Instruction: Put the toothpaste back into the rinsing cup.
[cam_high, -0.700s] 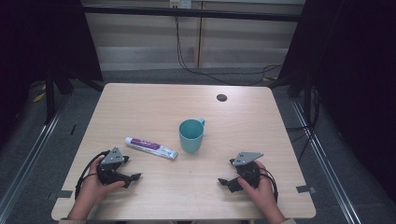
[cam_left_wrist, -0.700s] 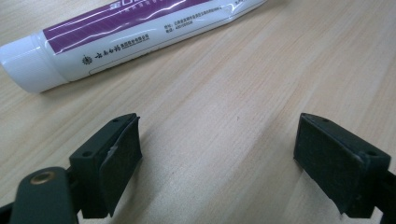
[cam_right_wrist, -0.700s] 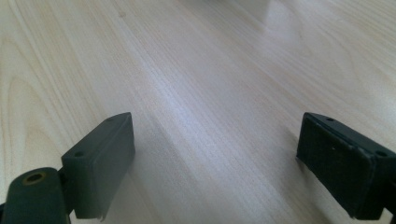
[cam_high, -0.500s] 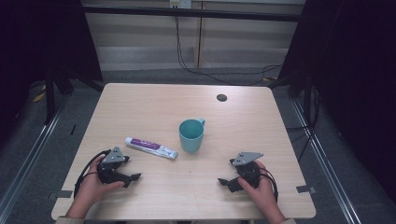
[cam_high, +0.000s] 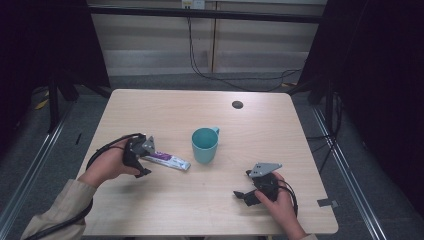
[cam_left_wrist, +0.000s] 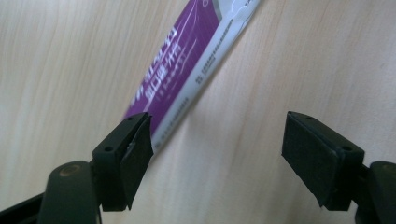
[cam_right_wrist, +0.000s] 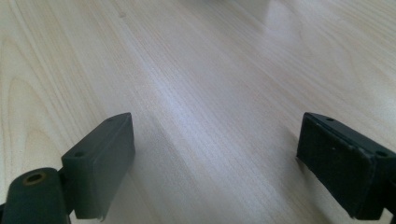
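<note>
1 spread left claw (cam_left_wrist: 217, 154), toothpaste tube (cam_left_wrist: 187, 70) end beside its left jaw, ungripped

A light wooden table (cam_high: 165, 210) with rounded corners is standing on a grey floor (cam_high: 75, 125), a small dark round hole (cam_high: 237, 104) sitting near its far edge. Black curtains (cam_high: 385, 75) are hanging at both sides. Behind, a pale panelled wall (cam_high: 150, 45) is catching soft light, black cables (cam_high: 215, 75) trailing down it onto the floor.
</note>
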